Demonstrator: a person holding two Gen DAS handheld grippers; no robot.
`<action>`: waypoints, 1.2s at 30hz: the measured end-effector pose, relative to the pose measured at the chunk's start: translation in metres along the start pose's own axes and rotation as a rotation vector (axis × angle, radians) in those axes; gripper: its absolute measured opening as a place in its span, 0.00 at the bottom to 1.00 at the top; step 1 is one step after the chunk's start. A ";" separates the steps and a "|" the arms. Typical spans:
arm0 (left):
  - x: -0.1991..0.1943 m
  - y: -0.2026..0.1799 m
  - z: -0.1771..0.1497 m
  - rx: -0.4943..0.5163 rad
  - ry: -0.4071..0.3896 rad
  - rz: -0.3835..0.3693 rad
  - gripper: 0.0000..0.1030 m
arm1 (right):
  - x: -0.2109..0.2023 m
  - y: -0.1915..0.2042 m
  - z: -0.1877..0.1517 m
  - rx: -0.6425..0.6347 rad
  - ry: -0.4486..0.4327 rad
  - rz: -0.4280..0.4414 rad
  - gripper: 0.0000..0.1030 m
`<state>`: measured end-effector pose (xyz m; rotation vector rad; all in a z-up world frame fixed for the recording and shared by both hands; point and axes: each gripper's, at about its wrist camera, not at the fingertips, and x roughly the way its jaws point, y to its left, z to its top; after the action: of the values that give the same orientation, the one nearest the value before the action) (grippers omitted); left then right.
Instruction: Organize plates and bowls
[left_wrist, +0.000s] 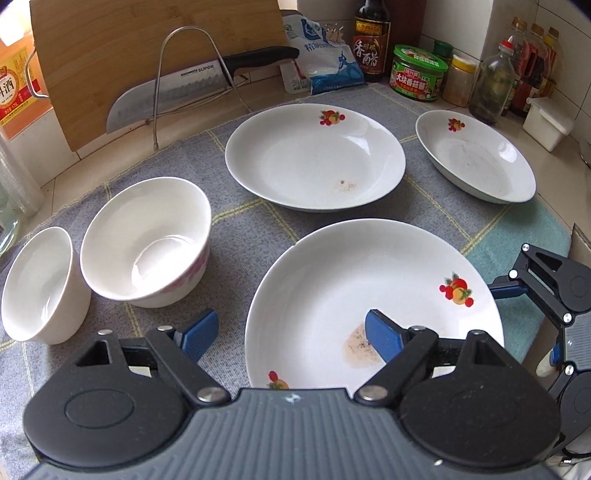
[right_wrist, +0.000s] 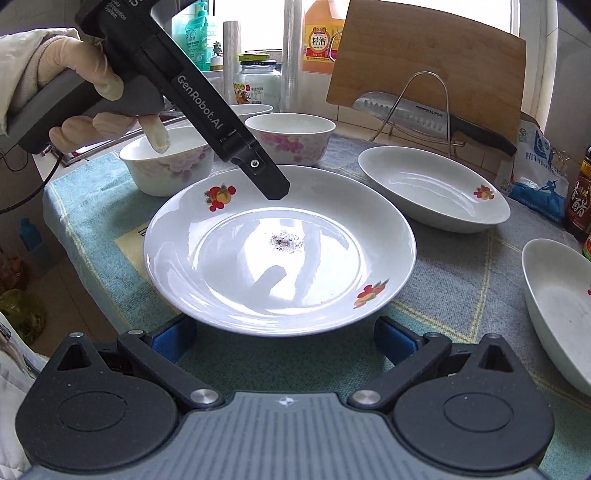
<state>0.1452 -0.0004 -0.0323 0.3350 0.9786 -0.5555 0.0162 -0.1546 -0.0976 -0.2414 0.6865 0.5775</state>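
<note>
Scanning from the left in the left wrist view, we find two white ceramic bowls side by side on the grey checked cloth (left_wrist: 236, 225): the smaller white bowl (left_wrist: 38, 284) at the edge and the larger white bowl with pink flowers on its wall (left_wrist: 147, 240) just beside it. Behind them a pale wooden cutting board (left_wrist: 110, 51) leans on a wire rack with a steel knife with a black handle (left_wrist: 192, 86) resting in it. Next comes our left gripper (left_wrist: 291, 334), its blue pads apart at a moderate width with nothing between them; the left pad hangs over the cloth, the right pad over the near white plate with fruit prints and a brown stain (left_wrist: 369, 280), without pressing it. Beyond that sits the middle white fruit-print plate (left_wrist: 314, 158), and further right the far white fruit-print plate (left_wrist: 476, 155), each apart from the others. Sauce bottles and jars stand along the tiled wall behind. At the right edge our right gripper (left_wrist: 546, 295) shows from the side; in the right wrist view its blue pads stand wide apart, empty, just short of the stained plate's near rim, while a gloved hand (right_wrist: 92, 96) holds the left gripper's handle above that plate.
</note>
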 end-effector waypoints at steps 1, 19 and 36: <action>0.004 0.001 0.001 0.003 0.013 -0.009 0.84 | 0.000 -0.001 -0.002 -0.002 -0.016 0.003 1.00; 0.038 0.009 0.024 0.061 0.196 -0.195 0.74 | 0.008 -0.001 0.008 -0.039 0.016 0.024 1.00; 0.045 0.008 0.026 0.073 0.265 -0.223 0.74 | 0.009 -0.002 0.014 -0.046 0.061 0.037 1.00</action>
<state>0.1876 -0.0208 -0.0569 0.3731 1.2633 -0.7636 0.0307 -0.1465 -0.0931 -0.2908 0.7387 0.6233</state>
